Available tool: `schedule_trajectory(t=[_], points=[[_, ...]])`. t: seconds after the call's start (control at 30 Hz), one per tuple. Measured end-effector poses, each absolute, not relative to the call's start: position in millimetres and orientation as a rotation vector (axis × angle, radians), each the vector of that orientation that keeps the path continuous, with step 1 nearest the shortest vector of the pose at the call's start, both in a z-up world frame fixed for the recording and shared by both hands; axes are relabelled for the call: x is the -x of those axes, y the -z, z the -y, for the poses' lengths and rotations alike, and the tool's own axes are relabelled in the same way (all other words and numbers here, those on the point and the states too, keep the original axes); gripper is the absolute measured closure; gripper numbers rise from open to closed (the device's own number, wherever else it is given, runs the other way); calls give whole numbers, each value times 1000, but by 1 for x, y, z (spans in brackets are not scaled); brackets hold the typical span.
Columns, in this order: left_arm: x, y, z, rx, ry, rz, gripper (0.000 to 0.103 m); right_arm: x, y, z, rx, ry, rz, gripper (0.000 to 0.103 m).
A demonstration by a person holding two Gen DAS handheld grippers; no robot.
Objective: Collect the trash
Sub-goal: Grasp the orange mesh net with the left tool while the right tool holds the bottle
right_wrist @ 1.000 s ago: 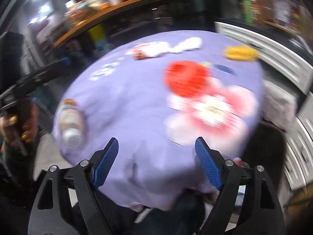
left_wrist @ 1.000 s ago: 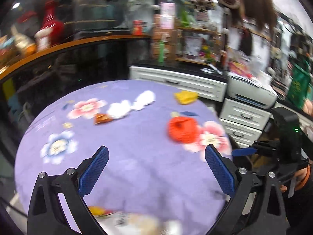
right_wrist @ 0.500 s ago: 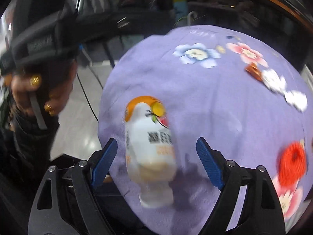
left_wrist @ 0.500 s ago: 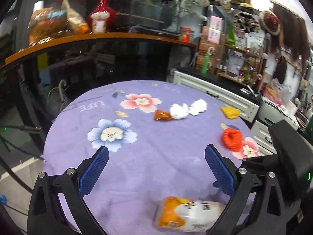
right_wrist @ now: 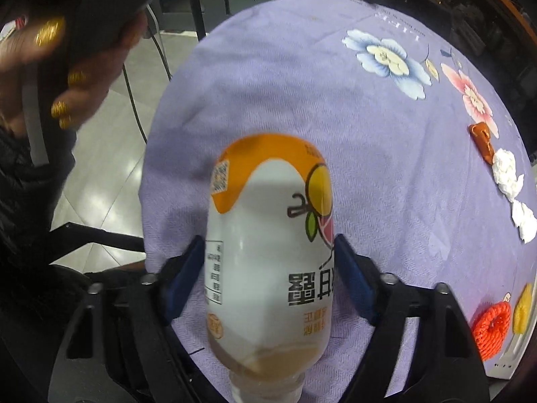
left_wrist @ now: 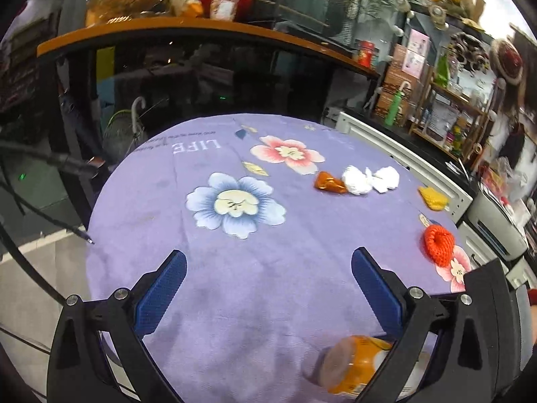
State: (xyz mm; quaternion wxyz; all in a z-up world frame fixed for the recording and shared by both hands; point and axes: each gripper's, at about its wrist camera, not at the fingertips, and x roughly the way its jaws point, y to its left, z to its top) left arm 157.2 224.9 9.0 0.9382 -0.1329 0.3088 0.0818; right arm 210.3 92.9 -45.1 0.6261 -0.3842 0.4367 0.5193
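Bottle (right_wrist: 268, 262) lies on its side at the near edge of the purple table (right_wrist: 386, 154), and your right gripper (right_wrist: 268, 268) has just been closing, its pads now at the bottle's sides; squeeze evenly at mid-body before lifting. Your left gripper (left_wrist: 268, 288) hangs wide apart, empty. The bottle's cap is cut off, and no trash bin shows.
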Motion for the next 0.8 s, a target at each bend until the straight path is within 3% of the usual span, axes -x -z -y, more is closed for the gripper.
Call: schedule_trajectory(t=[0.37, 0.8], points=[[-164, -3, -228, 313, -158, -639, 6, -209, 31, -73, 749, -1220, -917, 42], [-217, 12, -133, 175, 53, -741, 6, -263, -17, 88, 289, -991, -823, 42]])
